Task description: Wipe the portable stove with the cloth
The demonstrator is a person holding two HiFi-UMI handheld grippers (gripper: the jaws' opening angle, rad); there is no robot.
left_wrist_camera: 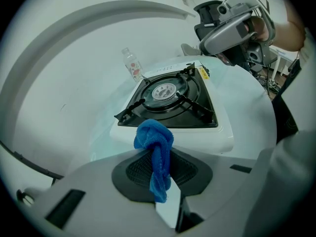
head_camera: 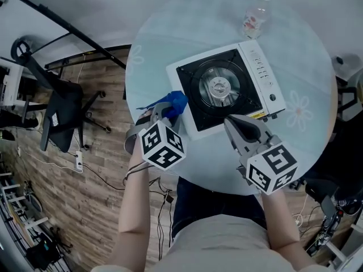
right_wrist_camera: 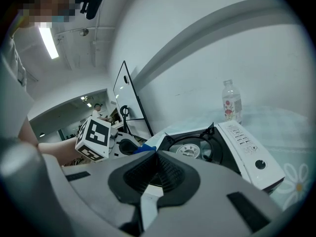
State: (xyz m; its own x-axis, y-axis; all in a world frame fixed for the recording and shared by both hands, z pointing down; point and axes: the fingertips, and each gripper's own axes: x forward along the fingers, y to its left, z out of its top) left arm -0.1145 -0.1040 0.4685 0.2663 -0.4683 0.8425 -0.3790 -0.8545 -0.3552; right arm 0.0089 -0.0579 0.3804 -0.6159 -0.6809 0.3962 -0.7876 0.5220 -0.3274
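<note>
My left claw (left_wrist_camera: 157, 174) is pinching the blue cloth (left_wrist_camera: 154, 139). A strip of it is clamped between the pads and a wad is bunched past the tips. The cloth is just beside the left white edge of the portable stove (head_camera: 227, 89); I can't tell if they touch. My right claw (right_wrist_camera: 155, 174) is pressed together with nothing in it. It hangs over the stove's near right corner, by the control strip, and the left gripper view shows it raised off the stove. The stove has a white body and a black burner tray, and it sits on the round pale desk (head_camera: 300, 55). A clear bottle (head_camera: 255, 17) stands upright beyond the stove, apart from it. An office chair (head_camera: 62, 103) is on the wood floor left of the desk.
</note>
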